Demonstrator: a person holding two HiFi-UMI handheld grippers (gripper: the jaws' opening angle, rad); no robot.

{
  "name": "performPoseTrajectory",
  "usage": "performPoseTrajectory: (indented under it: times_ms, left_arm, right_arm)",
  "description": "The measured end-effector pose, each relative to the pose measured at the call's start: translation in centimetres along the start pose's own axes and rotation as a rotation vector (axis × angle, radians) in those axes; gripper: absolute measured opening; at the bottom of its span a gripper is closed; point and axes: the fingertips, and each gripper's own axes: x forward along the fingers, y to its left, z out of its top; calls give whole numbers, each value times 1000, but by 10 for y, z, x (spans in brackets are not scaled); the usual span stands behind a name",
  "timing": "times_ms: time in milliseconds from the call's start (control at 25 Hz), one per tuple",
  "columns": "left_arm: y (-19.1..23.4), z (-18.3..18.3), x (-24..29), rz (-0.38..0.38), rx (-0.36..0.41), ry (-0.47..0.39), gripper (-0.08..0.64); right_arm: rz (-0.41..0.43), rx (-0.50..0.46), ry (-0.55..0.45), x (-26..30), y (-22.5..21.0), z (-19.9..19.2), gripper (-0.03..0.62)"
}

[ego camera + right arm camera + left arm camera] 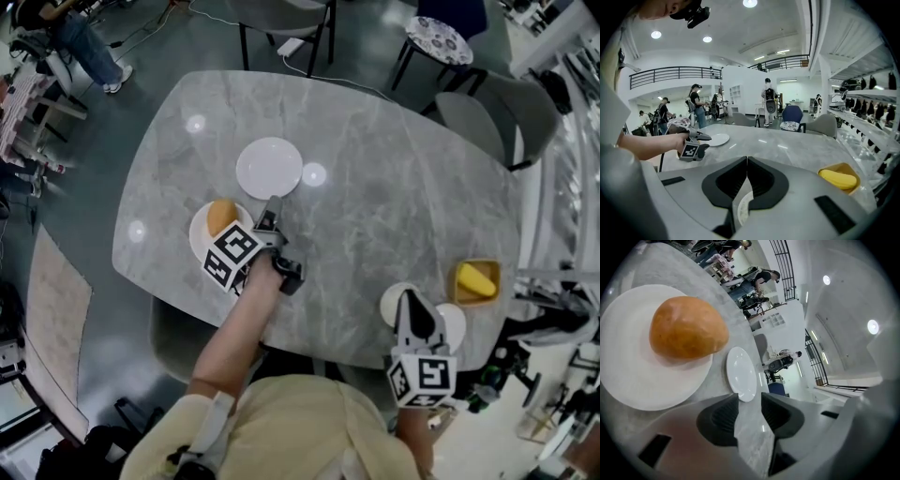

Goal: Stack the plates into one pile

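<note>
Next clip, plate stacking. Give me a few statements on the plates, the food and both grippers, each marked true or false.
1. The bread roll sits on a white plate. True.
2. The left gripper is shut on the empty plate. False: its jaws stand apart with nothing between them, and that plate lies ahead of it on the table.
3. A yellow dish holds a yellow item. True.
4. The plates form one pile. False: they lie apart, a third plate being by the right gripper.
5. The right gripper's jaws stand wide apart. False: they are together.
</note>
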Motion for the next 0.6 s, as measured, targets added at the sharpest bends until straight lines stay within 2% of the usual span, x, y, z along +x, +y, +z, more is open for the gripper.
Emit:
performPoseTrajectory:
  times_ms: [360, 600]
  left_arm:
    - [18, 10, 15, 58, -119, -52, 132]
    - [25, 12, 23, 78, -138, -67, 137]
  right_arm:
    - [9, 13, 7, 14, -5, 4, 3]
    - [2, 26, 2, 17, -12, 7, 3]
